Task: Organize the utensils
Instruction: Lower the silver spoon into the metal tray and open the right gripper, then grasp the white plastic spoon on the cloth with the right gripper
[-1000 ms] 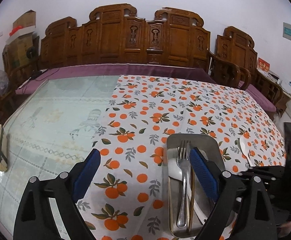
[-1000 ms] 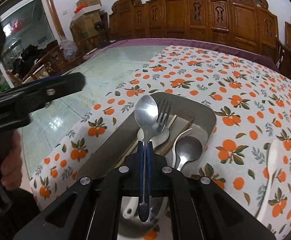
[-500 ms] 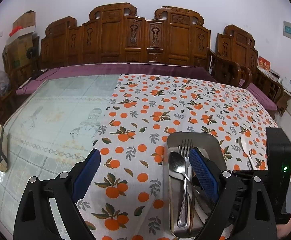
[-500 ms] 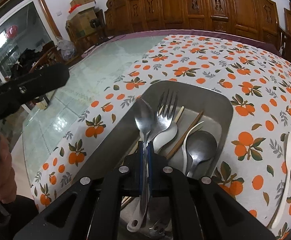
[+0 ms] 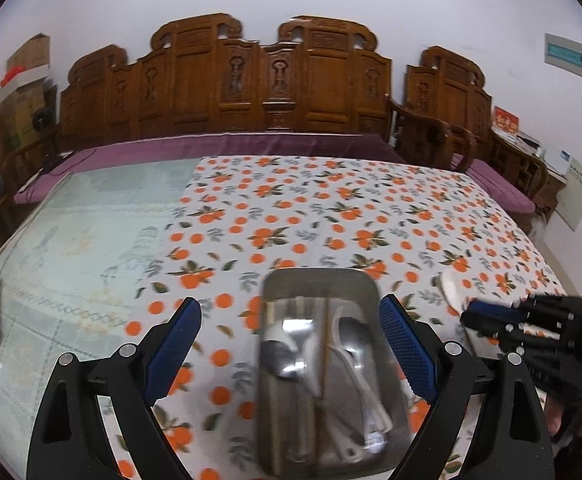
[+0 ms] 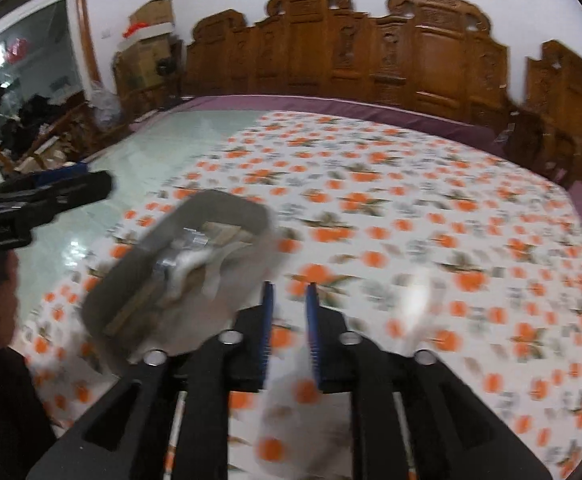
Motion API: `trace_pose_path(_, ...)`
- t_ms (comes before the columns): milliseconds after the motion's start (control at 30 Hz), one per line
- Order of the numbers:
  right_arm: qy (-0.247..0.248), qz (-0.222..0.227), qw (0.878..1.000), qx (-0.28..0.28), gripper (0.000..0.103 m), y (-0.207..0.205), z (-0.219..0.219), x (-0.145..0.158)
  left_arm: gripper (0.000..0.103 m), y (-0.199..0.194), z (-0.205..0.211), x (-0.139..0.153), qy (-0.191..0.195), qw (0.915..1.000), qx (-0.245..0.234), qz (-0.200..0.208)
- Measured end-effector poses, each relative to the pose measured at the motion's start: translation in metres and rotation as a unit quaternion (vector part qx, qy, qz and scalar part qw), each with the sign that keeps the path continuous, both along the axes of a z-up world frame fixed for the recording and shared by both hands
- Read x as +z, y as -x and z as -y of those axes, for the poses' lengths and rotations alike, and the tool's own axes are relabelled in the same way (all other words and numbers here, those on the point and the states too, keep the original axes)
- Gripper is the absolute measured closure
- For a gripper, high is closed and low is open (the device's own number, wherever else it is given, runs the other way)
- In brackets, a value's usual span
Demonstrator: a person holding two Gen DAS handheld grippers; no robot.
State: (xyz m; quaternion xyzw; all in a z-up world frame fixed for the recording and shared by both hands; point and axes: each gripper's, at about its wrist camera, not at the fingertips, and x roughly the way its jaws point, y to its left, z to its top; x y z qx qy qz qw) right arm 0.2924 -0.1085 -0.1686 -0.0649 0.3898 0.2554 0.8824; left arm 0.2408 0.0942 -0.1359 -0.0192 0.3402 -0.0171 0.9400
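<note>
A steel tray [image 5: 319, 280] of spoons [image 5: 279, 354] and chopsticks [image 5: 325, 344] sits on the orange-print tablecloth [image 5: 331, 208] between the wide-open, empty left gripper [image 5: 291, 344]; the right gripper [image 6: 289, 312], slightly parted, holds nothing.

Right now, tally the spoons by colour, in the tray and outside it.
Metal spoons: 2, both in the tray
White spoons: 2, one in the tray, one on the tablecloth
Total: 4 spoons, as far as the blur allows
</note>
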Motion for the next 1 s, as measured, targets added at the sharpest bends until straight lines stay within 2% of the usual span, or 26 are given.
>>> trace_pose_path(200, 0.024, -0.017, 0.999, -0.044, 0.081, -0.014, 0.047, -0.025, 0.016, -0.002, 0.037, -0.008, -0.007, 0.9996, -0.026, -0.005)
trace_pose_path(333, 0.038, -0.047, 0.997, -0.057, 0.081, -0.023, 0.05, -0.054, 0.016, -0.002, 0.055, -0.015, -0.005, 0.999, -0.043, -0.014)
trace_pose_path(500, 0.048, -0.069, 0.995, -0.062, 0.081, -0.025, 0.048, -0.074, 0.016, 0.002, 0.073, -0.022, -0.012, 0.998, -0.059, -0.019)
trace_pose_path(767, 0.042, -0.086, 0.994, -0.061, 0.082, -0.021, 0.049, -0.078, 0.016, 0.005, 0.086, -0.026, -0.012, 0.9971, -0.072, -0.024)
trace_pose_path(867, 0.04, -0.088, 0.994, -0.06, 0.092, -0.019, 0.05, -0.076, 0.016, 0.006, 0.09, -0.028, -0.015, 0.9968, -0.075, -0.026)
trace_pose_path(1000, 0.031, -0.089, 0.994, -0.061, 0.092, -0.017, 0.056, -0.073, 0.016, 0.006, 0.095, -0.031, -0.019, 0.9963, -0.078, -0.029)
